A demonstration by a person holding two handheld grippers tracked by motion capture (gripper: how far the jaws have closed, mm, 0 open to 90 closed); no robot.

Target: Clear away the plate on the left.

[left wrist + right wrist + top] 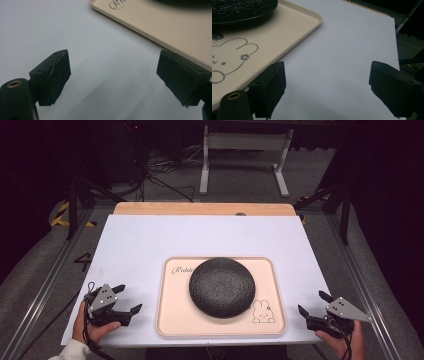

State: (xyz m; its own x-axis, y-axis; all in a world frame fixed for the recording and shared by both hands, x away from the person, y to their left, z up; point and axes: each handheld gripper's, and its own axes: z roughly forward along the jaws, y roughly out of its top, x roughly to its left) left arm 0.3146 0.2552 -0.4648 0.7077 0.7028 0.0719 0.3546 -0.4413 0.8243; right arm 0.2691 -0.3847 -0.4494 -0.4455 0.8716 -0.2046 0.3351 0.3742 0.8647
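A cream tray [172, 320] with a rabbit drawing lies on the white table near the front edge. A round black rough-textured dome [222, 286] sits on the tray's middle. My left gripper [127, 298] rests open on the table just left of the tray, nothing between its jaws. In the left gripper view the gripper [112, 77] faces bare table with the tray's edge [155, 27] at the upper right. My right gripper [313, 303] stands open right of the tray. In the right gripper view the gripper [327, 85] has the tray corner [294, 25] and dome [242, 8] at its left.
The white table top [200, 235] has bare surface behind and beside the tray, with a wooden strip [200, 209] along its far edge. Beyond it stand a white frame's legs [245, 160] and cables on the floor. Metal rails run down both sides.
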